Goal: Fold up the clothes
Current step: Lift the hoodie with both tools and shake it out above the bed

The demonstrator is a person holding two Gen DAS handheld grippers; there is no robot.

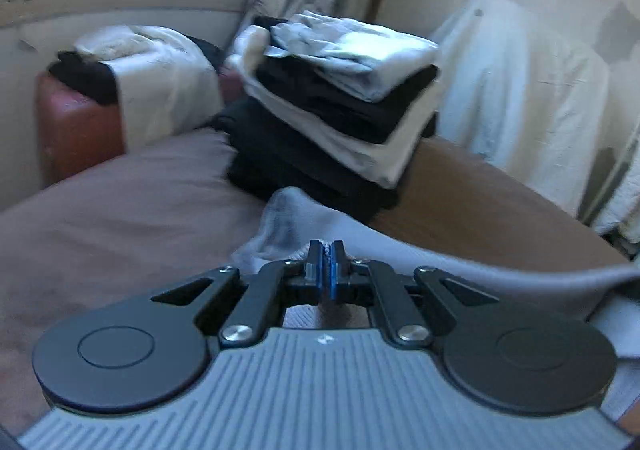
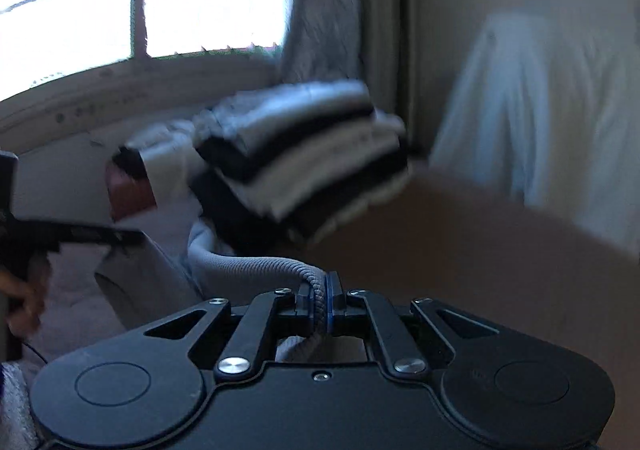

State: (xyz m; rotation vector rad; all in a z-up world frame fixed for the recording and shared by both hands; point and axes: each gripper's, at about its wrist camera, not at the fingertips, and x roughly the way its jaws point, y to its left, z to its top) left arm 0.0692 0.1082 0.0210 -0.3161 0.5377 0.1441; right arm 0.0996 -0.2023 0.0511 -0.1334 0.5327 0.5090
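A: Start with the big things. What carries the clothes?

B: A bed (image 1: 120, 210) with a brownish cover, and beyond it a brown surface that may be a counter; the blur leaves that open. On the bed's far side sits a stack of folded clothes (image 1: 344, 102), dark and pale layers alternating. A second heap (image 1: 132, 62) lies over a reddish stool at the far left.

A: And the garment in hand?

B: A grey garment (image 1: 296, 218) is stretched between the two tools. The left hand-held gripper (image 1: 328, 250) has its fingers pressed together on a pale edge of it. The right hand-held gripper (image 2: 320, 282) is pinching a ribbed, cord-like hem (image 2: 256, 264) of the same cloth.

A: Which way does it lie from each?

B: From the left one it runs off to the right as a taut band; from the right one the hem leads away to the left and towards the stack. So its long axis runs side to side, spanning both tools. Neither is nearer; each holds an end. The stack is straight ahead of both, just past the cloth.

A: What can't you make out?

B: Most of the garment hangs below both cameras, so its kind and how many folds it carries are hidden. The right view is badly smeared. At its left edge, part of a hand (image 2: 20, 302) shows on the other tool, cut off by the frame.
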